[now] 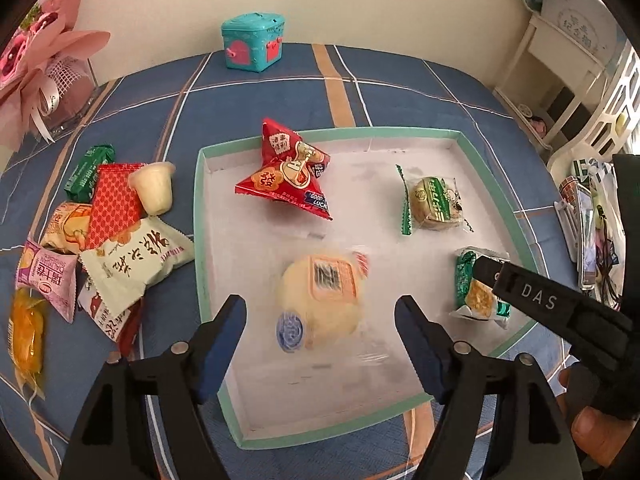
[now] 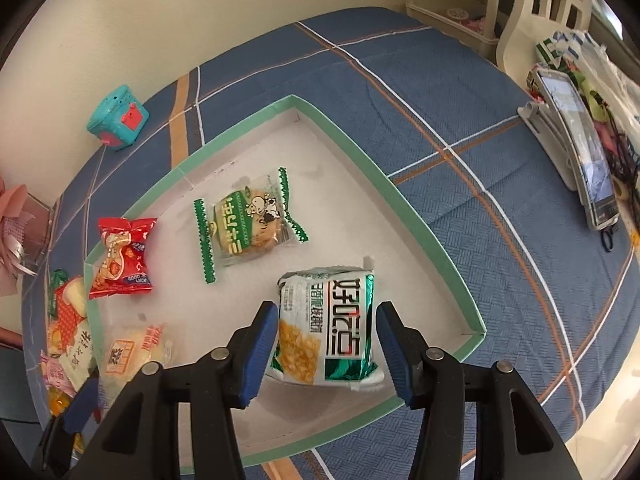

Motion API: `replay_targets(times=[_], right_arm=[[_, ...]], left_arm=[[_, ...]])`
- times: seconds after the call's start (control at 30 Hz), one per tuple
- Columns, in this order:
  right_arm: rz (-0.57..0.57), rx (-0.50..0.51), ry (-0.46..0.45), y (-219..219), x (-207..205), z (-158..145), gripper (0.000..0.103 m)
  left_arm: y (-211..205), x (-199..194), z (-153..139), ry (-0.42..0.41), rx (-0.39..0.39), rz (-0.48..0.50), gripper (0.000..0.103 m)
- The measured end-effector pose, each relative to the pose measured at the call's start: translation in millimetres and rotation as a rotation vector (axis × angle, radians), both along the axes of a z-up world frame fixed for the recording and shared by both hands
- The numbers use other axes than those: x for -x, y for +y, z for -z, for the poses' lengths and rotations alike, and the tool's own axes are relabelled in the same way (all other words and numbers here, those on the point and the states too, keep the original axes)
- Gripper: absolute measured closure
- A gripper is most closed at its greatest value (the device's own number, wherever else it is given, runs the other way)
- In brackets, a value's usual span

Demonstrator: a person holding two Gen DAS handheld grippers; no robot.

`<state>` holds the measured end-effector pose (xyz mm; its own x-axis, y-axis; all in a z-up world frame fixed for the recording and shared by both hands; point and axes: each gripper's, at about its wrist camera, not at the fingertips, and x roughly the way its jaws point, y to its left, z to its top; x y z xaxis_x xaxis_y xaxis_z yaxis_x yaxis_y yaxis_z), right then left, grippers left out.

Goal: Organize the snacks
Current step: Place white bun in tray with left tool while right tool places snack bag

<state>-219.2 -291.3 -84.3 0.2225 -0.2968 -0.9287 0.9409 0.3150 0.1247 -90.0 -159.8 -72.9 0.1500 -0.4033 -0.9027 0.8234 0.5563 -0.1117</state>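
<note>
Blue checked cloth covers the table (image 1: 248, 92), where the left hand-held gripper (image 1: 320, 344) hangs open over a blurry round pastry (image 1: 320, 304) in the green-edged tray (image 1: 200, 240), the right hand-held gripper (image 2: 326, 344) sits slightly apart around a green cracker pack (image 2: 328, 328), and more snacks (image 1: 100, 232) wait outside.

The pale round pastry (image 1: 320, 304) between the left gripper's fingers is motion-blurred, its label unreadable, and in the right wrist view it is blurred as well and partly hidden behind the gripper. The right gripper (image 1: 560, 304) covers part of the green cracker pack (image 1: 476, 300). The snack pile (image 1: 96, 240) overlaps itself, so lower packets are mostly hidden.
</note>
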Motion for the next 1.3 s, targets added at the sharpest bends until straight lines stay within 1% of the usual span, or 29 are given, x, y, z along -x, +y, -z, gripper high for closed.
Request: replay_targets(times=[0.03,0.1,0.13,0.17,0.3,0.37,0.4,0.43,0.5,0.6,0.67,0.8,0.9,1.13,1.23,1.3], right_arm=[[-0.008,0.004,0.004,1.2,-1.3,-1.2,0.043],[-0.023,0.012,0.008,4.2,-4.6,-4.8,0.039],[-0.028,0.018,0.010,5.4,-6.0,-6.1,0.034],[-0.035,0.030,0.018,7.4,-8.0,-8.7,0.030],[-0.074,0.070,0.042,16.1,-15.1,-17.2,0.023],[-0.096,0.084,0.044,21.5,-19.0,-20.6,0.014],[-0.106,0.088,0.045,23.5,-21.0,-21.7,0.012],[-0.118,0.093,0.045,25.3,-22.6,-22.9,0.006],[-0.141,0.108,0.047,30.6,-26.7,-25.8,0.000],[-0.169,0.126,0.043,37.1,-31.2,-29.9,0.000],[-0.183,0.134,0.027,41.4,-33.2,-32.4,0.000],[-0.205,0.131,-0.025,47.9,-36.2,-35.8,0.000],[-0.216,0.116,-0.082,52.8,-39.4,-37.2,0.000],[-0.276,0.152,-0.116,71.8,-63.3,-42.3,0.000],[-0.320,0.145,-0.147,84.8,-78.0,-44.1,0.000],[-0.358,0.165,-0.154,97.7,-89.9,-47.4,0.000]], left_arm=[[0.1,-1.3,-0.4,-0.004,0.006,-0.003,0.019],[2.2,-5.1,-1.8,-0.013,0.009,-0.016,0.015],[4.3,-7.5,-3.2,-0.023,0.007,-0.024,0.014],[6.9,-11.2,-4.9,-0.039,0.004,-0.041,0.013],[19.3,-29.4,-11.0,-0.082,0.007,-0.126,0.007],[29.2,-41.6,-14.9,-0.111,0.011,-0.184,0.006],[32.8,-46.2,-16.6,-0.128,0.010,-0.203,0.005],[36.3,-50.7,-18.2,-0.148,0.008,-0.220,0.004],[41.9,-60.4,-23.0,-0.188,0.005,-0.227,0.004],[51.0,-71.9,-28.6,-0.256,0.017,-0.253,0.003],[57.5,-77.8,-32.2,-0.275,0.042,-0.264,0.003],[66.1,-90.3,-34.9,-0.271,0.058,-0.289,0.002],[71.0,-99.2,-37.2,-0.260,0.068,-0.290,0.002],[83.4,-111.3,-44.0,-0.298,0.071,-0.281,0.002],[92.7,-120.5,-45.6,-0.288,0.076,-0.300,0.002],[98.8,-126.9,-46.3,-0.278,0.078,-0.310,0.002]])
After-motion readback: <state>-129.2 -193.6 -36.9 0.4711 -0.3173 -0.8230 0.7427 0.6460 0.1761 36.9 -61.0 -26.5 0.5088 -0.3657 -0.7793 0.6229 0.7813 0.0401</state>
